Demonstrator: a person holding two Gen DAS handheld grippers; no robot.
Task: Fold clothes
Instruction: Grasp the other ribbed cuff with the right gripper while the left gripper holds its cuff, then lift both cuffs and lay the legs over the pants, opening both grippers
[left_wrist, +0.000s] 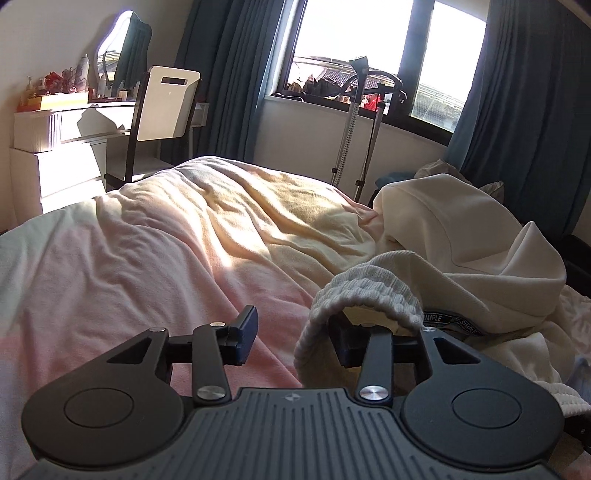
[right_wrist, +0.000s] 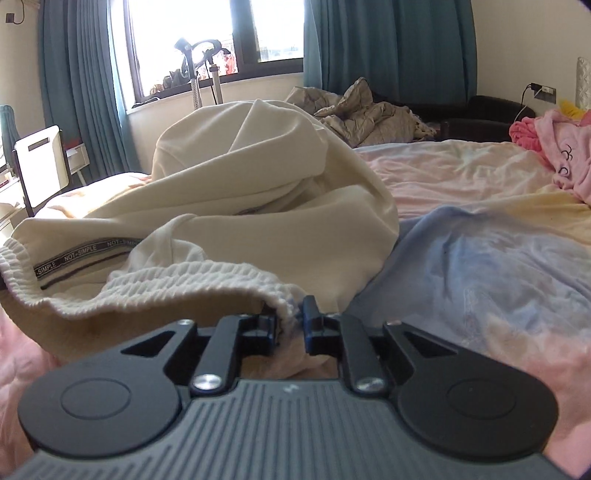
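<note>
The right gripper (right_wrist: 290, 328) was clamped on the sweatshirt's (right_wrist: 258, 177) ribbed hem (right_wrist: 192, 284); the left gripper (left_wrist: 293, 332) gaped, one finger under it — best close squarely, then draw taut.

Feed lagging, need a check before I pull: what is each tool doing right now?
Left tool: open, ribbed hem of the cream sweatshirt draped over one finger, not clamped.
Right tool: closed on the same ribbed hem.

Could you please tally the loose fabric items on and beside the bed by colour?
Cream: 1, the sweatshirt, its ribbed hem pinched by the right gripper and draped over one finger of the open left gripper.
Pink: 1, the garment.
Grey: 1, the crumpled quilt.
Total: 3
</note>
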